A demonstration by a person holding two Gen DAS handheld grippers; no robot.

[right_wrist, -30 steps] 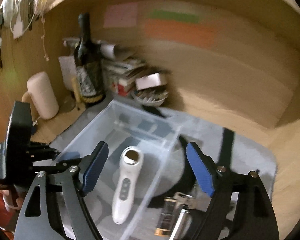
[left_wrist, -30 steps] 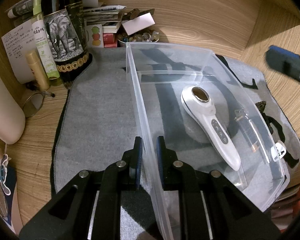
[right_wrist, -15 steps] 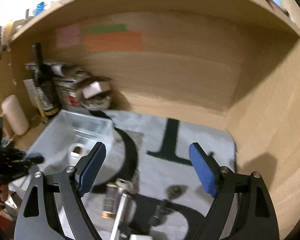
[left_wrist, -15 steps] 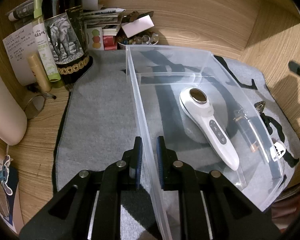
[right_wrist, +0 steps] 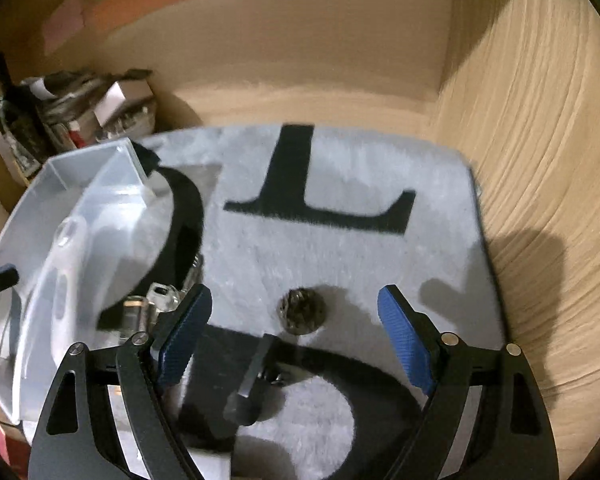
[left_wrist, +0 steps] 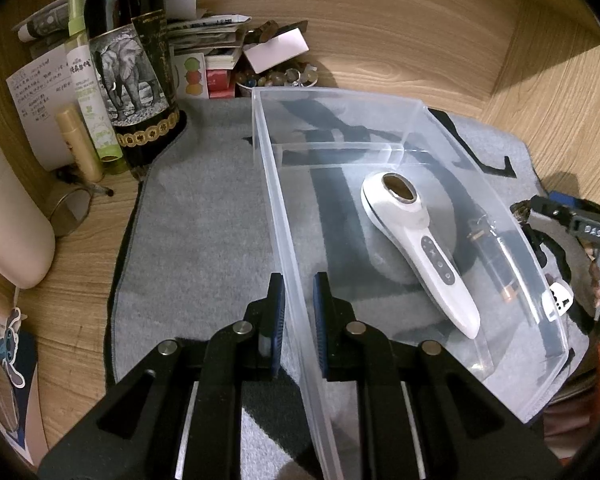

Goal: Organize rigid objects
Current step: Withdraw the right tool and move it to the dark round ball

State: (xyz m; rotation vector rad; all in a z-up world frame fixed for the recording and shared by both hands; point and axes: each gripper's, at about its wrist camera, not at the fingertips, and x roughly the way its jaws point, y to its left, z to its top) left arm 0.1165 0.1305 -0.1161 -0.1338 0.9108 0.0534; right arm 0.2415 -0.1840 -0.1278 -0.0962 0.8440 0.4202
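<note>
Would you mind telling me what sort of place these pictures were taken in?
Probably a home desk nook with wooden walls: a grey mat covers the desktop, and a wine bottle, stacked papers and a bowl of trinkets crowd the corner.

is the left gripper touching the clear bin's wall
Touching. The left wrist view shows the left gripper shut on the near wall of the clear bin, one pad on each side of the plastic.

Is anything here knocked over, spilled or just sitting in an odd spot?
Nothing looks spilled or broken. The clear bin holds only the white handheld device, lying flat. A small dark round object, a grey clip-like piece and some blurred metal bits lie loose on the grey mat outside it.
</note>
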